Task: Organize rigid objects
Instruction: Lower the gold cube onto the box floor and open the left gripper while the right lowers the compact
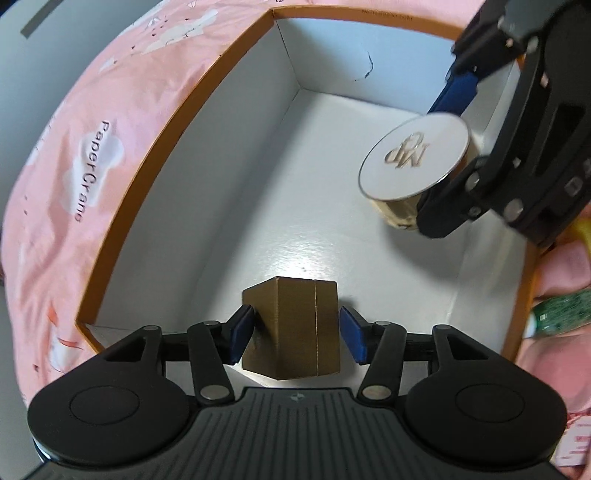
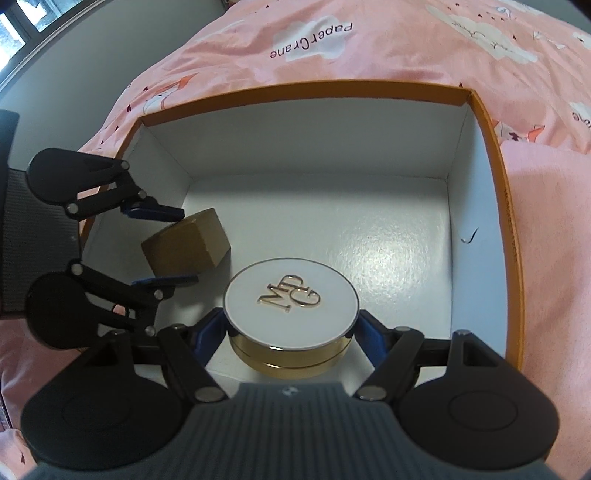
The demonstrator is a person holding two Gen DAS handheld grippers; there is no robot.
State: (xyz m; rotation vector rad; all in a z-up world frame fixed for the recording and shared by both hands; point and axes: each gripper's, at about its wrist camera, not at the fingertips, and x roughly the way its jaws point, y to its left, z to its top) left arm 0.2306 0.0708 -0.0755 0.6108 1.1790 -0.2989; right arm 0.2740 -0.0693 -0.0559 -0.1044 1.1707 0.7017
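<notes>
An orange box with a white inside point(image 1: 162, 122) point(image 2: 495, 155) lies on a pink bed. My left gripper point(image 1: 295, 334) is inside it, its blue pads point(image 1: 242, 332) on either side of a small brown box point(image 1: 295, 328) that rests on the floor; a small gap shows at each pad, so it is open. The brown box also shows in the right wrist view point(image 2: 186, 242), with the left gripper point(image 2: 168, 245) around it. My right gripper point(image 2: 290, 334) is shut on a round gold tin with a white lid point(image 2: 291, 302) point(image 1: 413, 155), low in the box.
The pink "PaperCrane" bedsheet point(image 1: 74, 155) point(image 2: 406, 44) surrounds the box. A green packet point(image 1: 557, 314) and other small items lie on the sheet to the right of the box. A grey wall and a window point(image 2: 26, 22) are at the far left.
</notes>
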